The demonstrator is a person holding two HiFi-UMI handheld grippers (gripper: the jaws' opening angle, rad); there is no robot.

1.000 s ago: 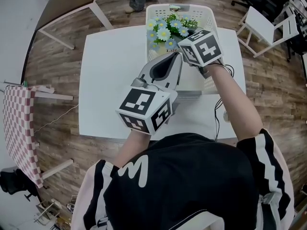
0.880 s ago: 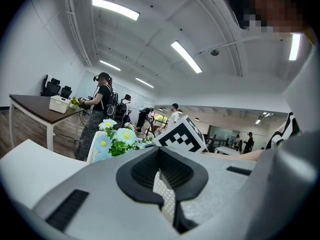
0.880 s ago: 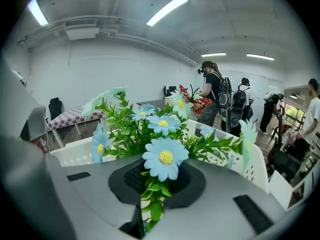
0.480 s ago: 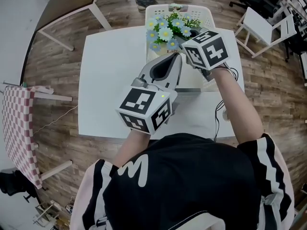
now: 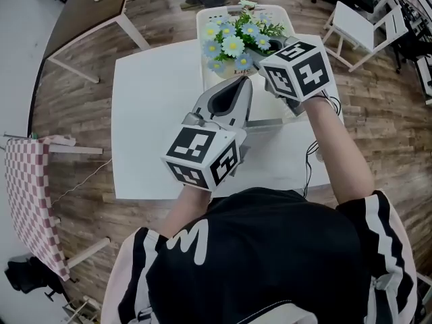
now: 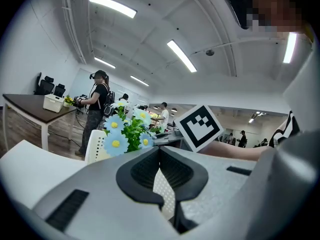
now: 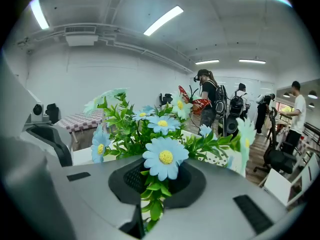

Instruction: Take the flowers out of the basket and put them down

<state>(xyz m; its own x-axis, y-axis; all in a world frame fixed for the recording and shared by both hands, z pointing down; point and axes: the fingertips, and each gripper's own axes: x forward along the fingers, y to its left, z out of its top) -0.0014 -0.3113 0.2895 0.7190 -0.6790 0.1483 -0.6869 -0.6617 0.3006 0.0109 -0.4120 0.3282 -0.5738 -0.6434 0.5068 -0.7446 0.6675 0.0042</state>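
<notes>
Left gripper (image 6: 167,206): jaws nearly together, pinching the basket (image 5: 201,29) wall
Right gripper (image 7: 145,219): jaws narrow, clamped on the flowers' (image 7: 165,156) stems
Flowers: over the basket's far end

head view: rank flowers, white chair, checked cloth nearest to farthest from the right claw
1. flowers, gripped in the right claw
2. white chair, on the floor at upper right
3. checked cloth, far left edge

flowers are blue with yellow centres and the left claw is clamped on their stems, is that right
Not the left. The right claw is clamped on the stems of the flowers; the right gripper view shows a leafy stem pinched between its jaws. The left claw is on the basket wall. Blue petals and yellow centres are correct.
</notes>
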